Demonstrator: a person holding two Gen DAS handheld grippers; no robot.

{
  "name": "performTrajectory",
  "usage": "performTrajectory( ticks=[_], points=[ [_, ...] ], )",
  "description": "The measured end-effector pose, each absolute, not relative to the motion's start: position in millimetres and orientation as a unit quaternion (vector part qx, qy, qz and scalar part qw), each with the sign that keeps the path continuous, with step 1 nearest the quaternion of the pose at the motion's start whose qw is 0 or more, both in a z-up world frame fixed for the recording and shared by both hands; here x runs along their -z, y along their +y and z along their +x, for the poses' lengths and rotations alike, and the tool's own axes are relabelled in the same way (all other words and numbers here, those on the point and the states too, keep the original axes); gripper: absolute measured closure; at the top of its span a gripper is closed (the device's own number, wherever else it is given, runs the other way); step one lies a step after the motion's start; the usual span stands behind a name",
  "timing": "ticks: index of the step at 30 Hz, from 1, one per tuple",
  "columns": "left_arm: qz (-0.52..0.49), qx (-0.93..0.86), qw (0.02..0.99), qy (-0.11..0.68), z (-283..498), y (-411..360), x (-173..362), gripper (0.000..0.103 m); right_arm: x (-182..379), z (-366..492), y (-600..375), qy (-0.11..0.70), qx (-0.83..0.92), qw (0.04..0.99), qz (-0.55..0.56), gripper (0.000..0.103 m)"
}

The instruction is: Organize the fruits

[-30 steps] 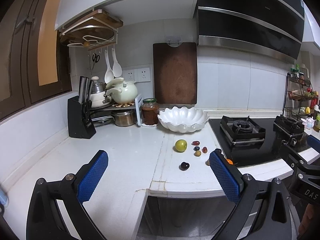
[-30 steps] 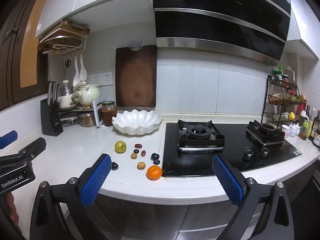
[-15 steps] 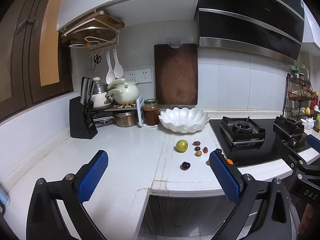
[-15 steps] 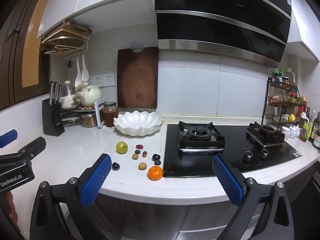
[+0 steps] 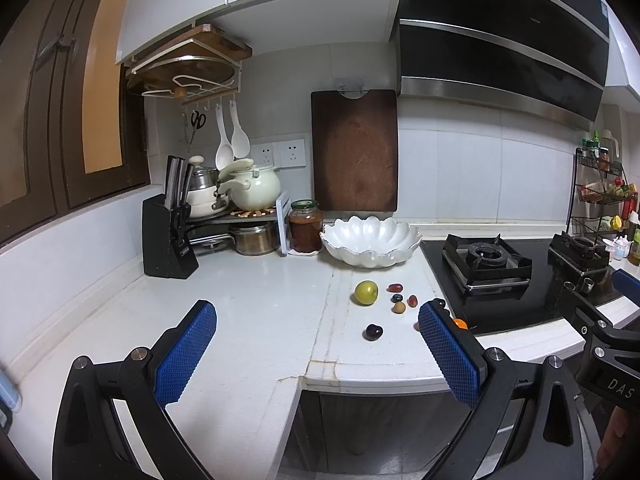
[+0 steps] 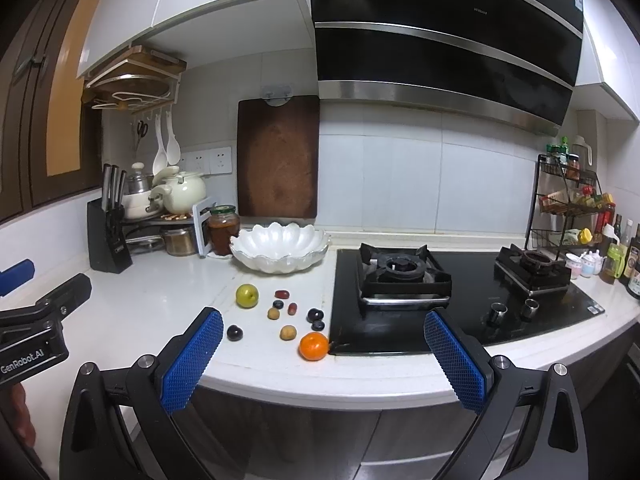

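Showing whole orange (image 6: pixel 313 346) (right wrist view only)

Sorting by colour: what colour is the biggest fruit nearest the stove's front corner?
Orange; clearest in the right wrist view, beside the stove.

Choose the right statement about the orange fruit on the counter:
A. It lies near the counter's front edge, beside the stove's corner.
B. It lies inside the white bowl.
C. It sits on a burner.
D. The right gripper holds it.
A: the orange fruit rests on the counter beside the stove corner, apart from the white bowl.
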State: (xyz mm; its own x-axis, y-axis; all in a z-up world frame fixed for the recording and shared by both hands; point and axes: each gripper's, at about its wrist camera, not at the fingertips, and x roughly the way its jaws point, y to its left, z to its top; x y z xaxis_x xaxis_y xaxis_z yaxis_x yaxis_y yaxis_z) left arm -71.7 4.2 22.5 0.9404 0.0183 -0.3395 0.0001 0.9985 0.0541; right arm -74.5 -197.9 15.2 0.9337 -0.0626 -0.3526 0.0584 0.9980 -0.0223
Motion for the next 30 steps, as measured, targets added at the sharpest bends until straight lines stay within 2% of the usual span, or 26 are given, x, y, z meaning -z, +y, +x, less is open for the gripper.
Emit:
performTrajectory(
  ticks=[30],
  points=[
    [0.027,-0.003,0.983,0.180,-59,3,-24,0.000,-18,-67,-200,0.185,0.032,0.982,-0.004,0.001]
  ],
)
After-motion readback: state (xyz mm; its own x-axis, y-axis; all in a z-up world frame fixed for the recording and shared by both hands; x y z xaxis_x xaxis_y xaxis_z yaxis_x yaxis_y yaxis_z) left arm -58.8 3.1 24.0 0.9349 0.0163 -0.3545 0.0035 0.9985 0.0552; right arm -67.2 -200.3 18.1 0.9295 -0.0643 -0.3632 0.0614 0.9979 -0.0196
